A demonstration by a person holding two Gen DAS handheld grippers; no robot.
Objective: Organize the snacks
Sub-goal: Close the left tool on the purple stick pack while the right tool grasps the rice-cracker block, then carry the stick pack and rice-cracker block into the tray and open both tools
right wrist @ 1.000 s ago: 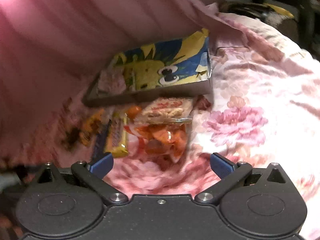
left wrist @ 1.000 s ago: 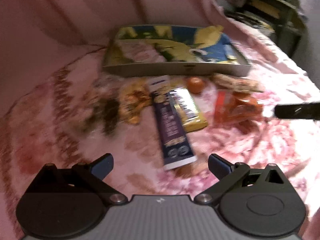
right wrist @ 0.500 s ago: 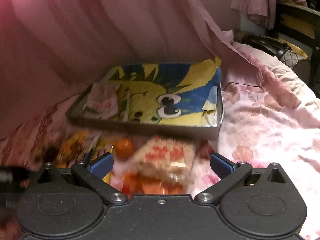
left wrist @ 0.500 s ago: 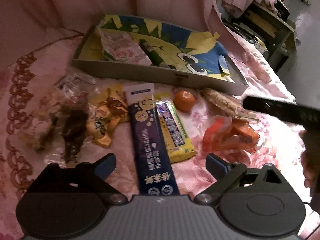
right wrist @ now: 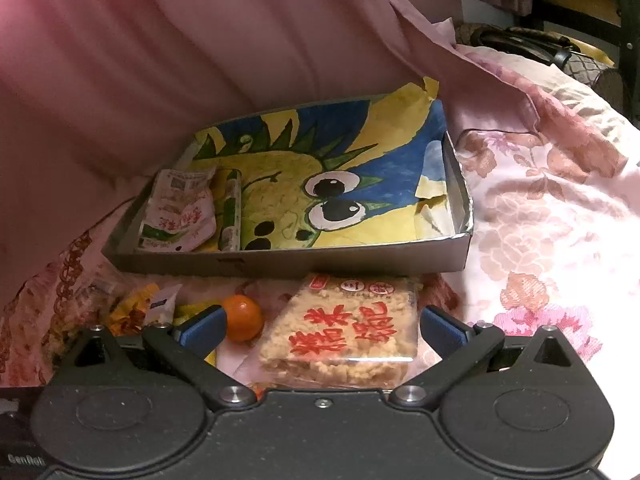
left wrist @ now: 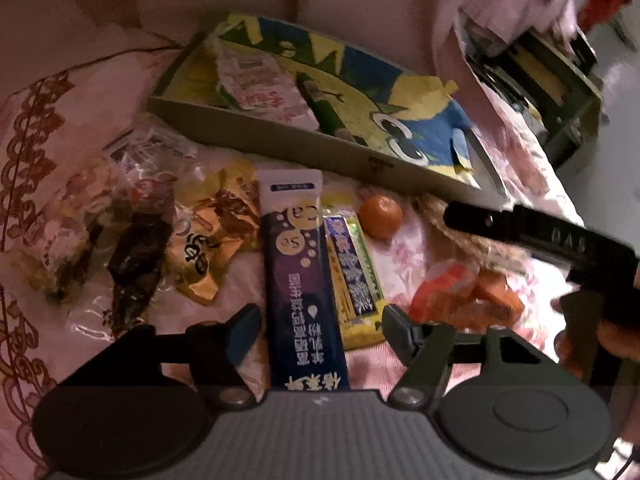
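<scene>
A shallow grey box (left wrist: 304,142) (right wrist: 280,262) lined with a dinosaur drawing holds a white pouch (right wrist: 178,212) and a green stick pack (right wrist: 231,208). Loose snacks lie in front of it: a purple tube pack (left wrist: 300,276), a yellow bar (left wrist: 354,276), a small orange (left wrist: 380,216) (right wrist: 242,317), an orange packet (left wrist: 464,300), a rice cracker pack (right wrist: 344,338). My left gripper (left wrist: 320,330) is open, straddling the purple tube pack. My right gripper (right wrist: 320,326) is open over the rice cracker pack and also shows in the left wrist view (left wrist: 540,236).
Yellow wrapped candies (left wrist: 212,236) and dark snack bags (left wrist: 132,248) lie at the left on the pink floral bedspread (right wrist: 552,220). A pink curtain (right wrist: 200,60) hangs behind the box. A dark shelf (left wrist: 560,80) stands at the far right.
Both grippers have moved forward and lower toward the snacks. The purple tube pack now sits between my left fingers, and the rice cracker pack between my right fingers.
</scene>
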